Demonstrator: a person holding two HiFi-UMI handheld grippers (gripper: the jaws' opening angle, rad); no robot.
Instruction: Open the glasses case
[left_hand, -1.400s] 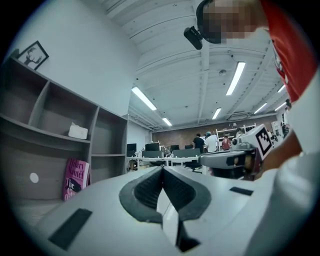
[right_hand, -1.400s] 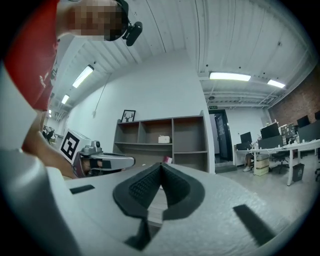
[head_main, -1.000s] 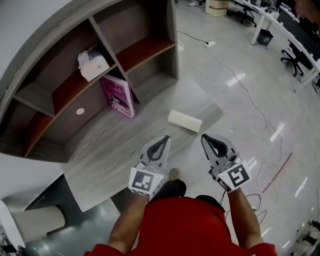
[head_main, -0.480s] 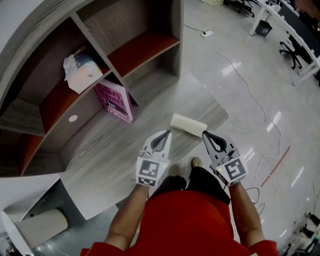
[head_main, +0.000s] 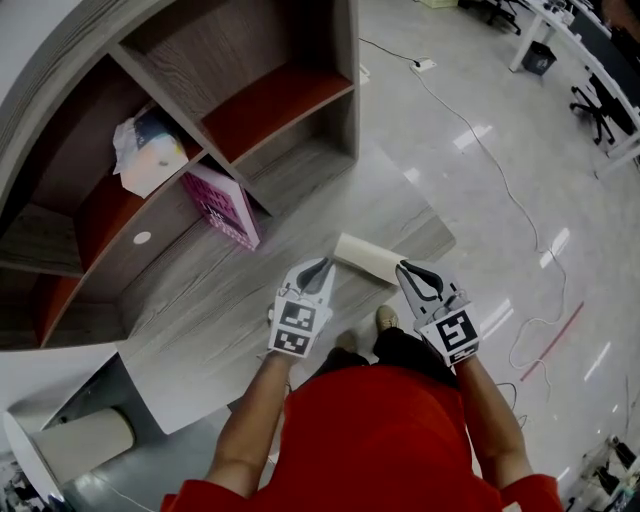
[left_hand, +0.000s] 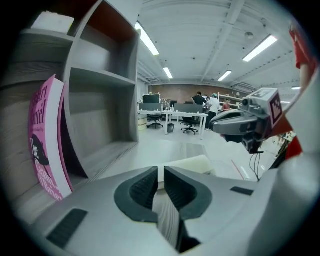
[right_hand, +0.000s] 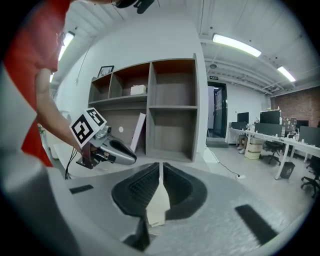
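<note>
Case (head_main: 368, 258): cream, at bench (head_main: 210, 300) edge, by both tips.
Left hand-held gripper (head_main: 320, 268), right hand-held gripper (head_main: 407, 270): jaws all but closed, just starting to open, empty.
Left gripper view only: people (left_hand: 210, 102), far desks (left_hand: 175, 114).
Shelf (head_main: 260, 110); pink book (head_main: 222, 208); glossy floor (head_main: 480, 150).

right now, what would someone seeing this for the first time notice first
The cream rectangular glasses case near the edge of the grey wood-grain desk draws the eye, with the left gripper and right gripper close to its two ends. The left's fingers are together, the right's are just starting to open, and neither holds anything. Behind, a bright pink book leans in the grey shelf unit.
</note>
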